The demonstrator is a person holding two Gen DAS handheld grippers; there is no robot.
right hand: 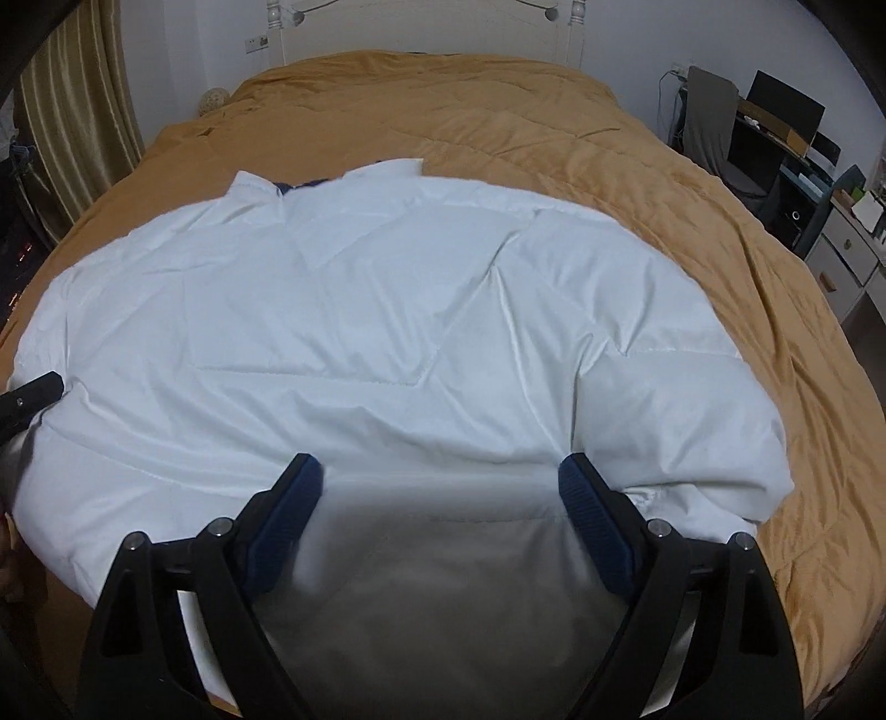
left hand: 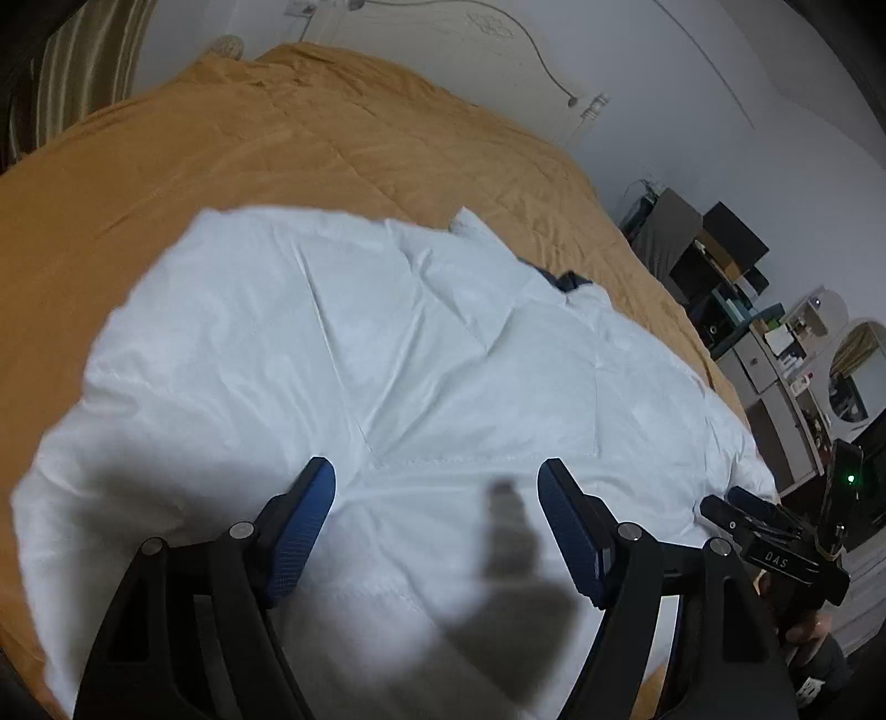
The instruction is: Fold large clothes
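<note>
A large white quilted jacket [left hand: 343, 354] [right hand: 354, 299] lies spread flat on the orange bedspread [left hand: 332, 127] [right hand: 554, 111], its collar with dark blue lining [right hand: 299, 185] toward the headboard. My left gripper [left hand: 437, 487] hovers open above the jacket's near part, with nothing between its blue pads [left hand: 310, 515]. My right gripper [right hand: 437, 476] is also open, over the near hem, and grips nothing. In the left wrist view the right gripper [left hand: 764, 531] shows at the jacket's right edge. A tip of the left gripper [right hand: 33, 393] shows at the jacket's left edge in the right wrist view.
A white headboard [right hand: 432, 27] stands at the far end of the bed. Striped curtains [right hand: 72, 111] hang on the left. A desk with shelves, boxes and a chair [right hand: 775, 144] lines the right wall, beside a mirror [left hand: 853, 371]. Bare bedspread surrounds the jacket.
</note>
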